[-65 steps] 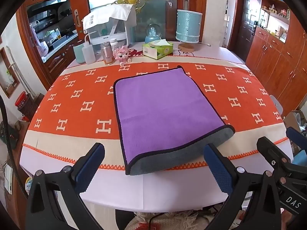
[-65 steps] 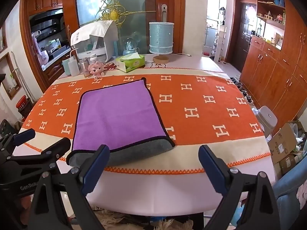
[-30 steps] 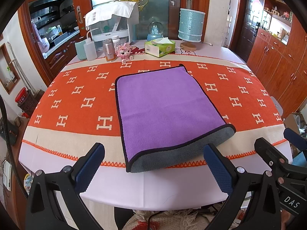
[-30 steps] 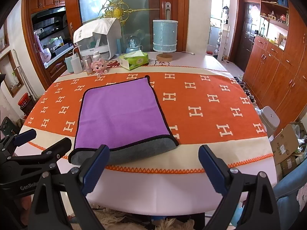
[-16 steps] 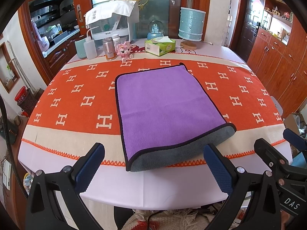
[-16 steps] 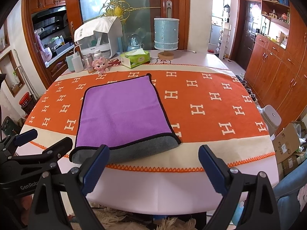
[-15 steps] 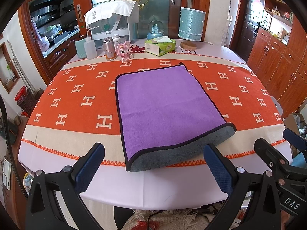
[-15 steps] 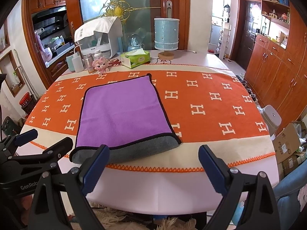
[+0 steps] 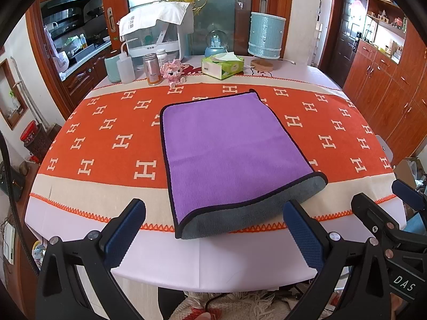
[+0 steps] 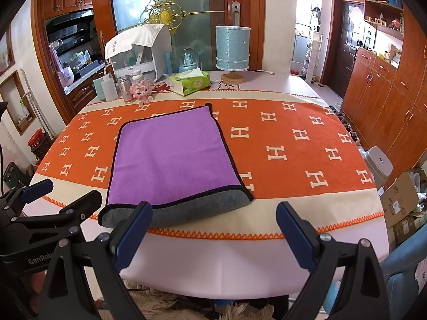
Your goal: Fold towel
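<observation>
A purple towel with a black hem lies folded over on the orange-patterned tablecloth, its grey underside showing along the near fold. It also shows in the right wrist view. My left gripper is open and empty, held back over the table's near edge, just short of the grey fold. My right gripper is open and empty, near the same edge and to the right of the towel. Each gripper shows at the edge of the other's view.
At the far side of the table stand a green tissue box, a blue lamp, a pink toy, bottles and a white appliance. Wooden cabinets line the right wall. A grey stool stands at right.
Both grippers have risen and drawn back slightly from the table, so the towel looks a little farther off. The towel has not moved, and both grippers stay open.
</observation>
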The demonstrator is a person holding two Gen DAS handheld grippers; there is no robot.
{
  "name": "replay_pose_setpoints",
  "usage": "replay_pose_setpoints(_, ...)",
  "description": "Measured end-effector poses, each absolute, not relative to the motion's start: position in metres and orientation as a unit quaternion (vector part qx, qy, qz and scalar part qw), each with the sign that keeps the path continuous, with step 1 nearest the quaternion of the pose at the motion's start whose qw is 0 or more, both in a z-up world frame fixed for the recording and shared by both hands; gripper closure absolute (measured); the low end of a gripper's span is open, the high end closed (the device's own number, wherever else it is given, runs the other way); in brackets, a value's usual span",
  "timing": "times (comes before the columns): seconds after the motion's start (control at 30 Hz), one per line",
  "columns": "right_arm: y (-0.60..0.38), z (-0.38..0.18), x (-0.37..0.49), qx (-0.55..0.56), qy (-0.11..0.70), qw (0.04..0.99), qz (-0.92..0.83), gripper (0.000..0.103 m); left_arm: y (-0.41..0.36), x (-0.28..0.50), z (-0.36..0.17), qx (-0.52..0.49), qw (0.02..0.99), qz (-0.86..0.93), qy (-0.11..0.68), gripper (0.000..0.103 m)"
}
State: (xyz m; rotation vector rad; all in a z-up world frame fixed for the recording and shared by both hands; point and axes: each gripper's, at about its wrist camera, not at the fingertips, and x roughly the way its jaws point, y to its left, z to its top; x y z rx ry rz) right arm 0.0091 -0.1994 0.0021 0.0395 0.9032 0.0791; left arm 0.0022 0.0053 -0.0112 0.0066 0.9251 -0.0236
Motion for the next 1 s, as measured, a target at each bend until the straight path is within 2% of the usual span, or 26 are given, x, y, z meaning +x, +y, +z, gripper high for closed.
replay_pose_setpoints(1.0, -0.202, 0.003, 0.028, 0.0, 0.416, 0.906, 0.077, 0.009, 0.027, 0.021, -0.018, -0.026, 0.9, -0.019, 0.434, 0.001)
